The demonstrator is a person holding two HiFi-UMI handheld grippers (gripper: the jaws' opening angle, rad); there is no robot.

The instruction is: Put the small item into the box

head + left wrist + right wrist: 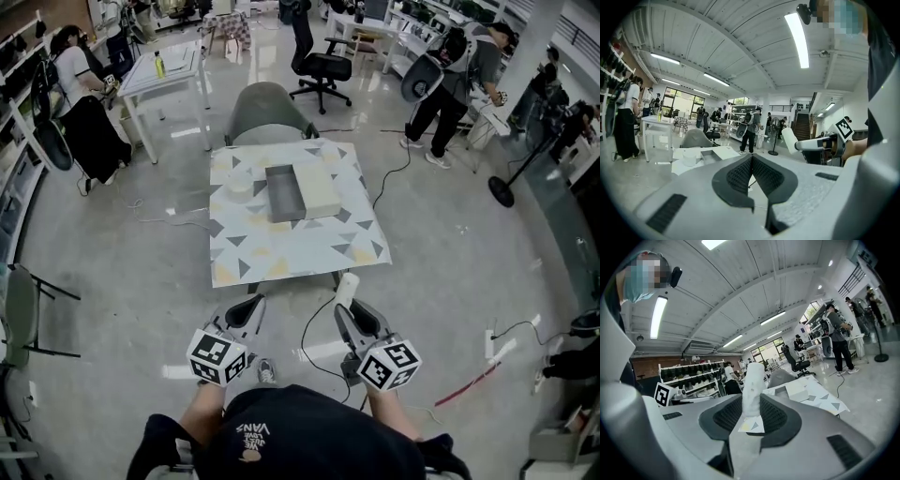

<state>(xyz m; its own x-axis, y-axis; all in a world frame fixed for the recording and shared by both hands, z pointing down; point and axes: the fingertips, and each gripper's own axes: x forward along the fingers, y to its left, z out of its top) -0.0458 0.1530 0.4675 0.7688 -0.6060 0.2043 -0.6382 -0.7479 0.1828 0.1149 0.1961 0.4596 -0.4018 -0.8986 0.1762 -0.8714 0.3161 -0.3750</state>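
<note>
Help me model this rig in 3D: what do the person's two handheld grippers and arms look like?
Both the left gripper and right gripper have pale grey moulded bodies with dark grey ribbed pads in V-shaped recesses. Each carries a white cube with black square markers. The person wears a black top; no sleeves cover the forearms.

The glossy grey floor (469, 272) mirrors the ceiling lights around a square table (281, 253) with a triangle-patterned cover, and 1 grey-green chair (267, 112) sits at the table's far side. Farther back stand a black office chair (319, 66) and a white table (164, 75), with a folding chair (23, 314) at the left edge. Long tube lights (799, 37) line the white vaulted ceiling (740, 42), tall windows (682, 101) brighten the far wall, and shelving (689, 376) stands against a brick wall (651, 364).
</note>
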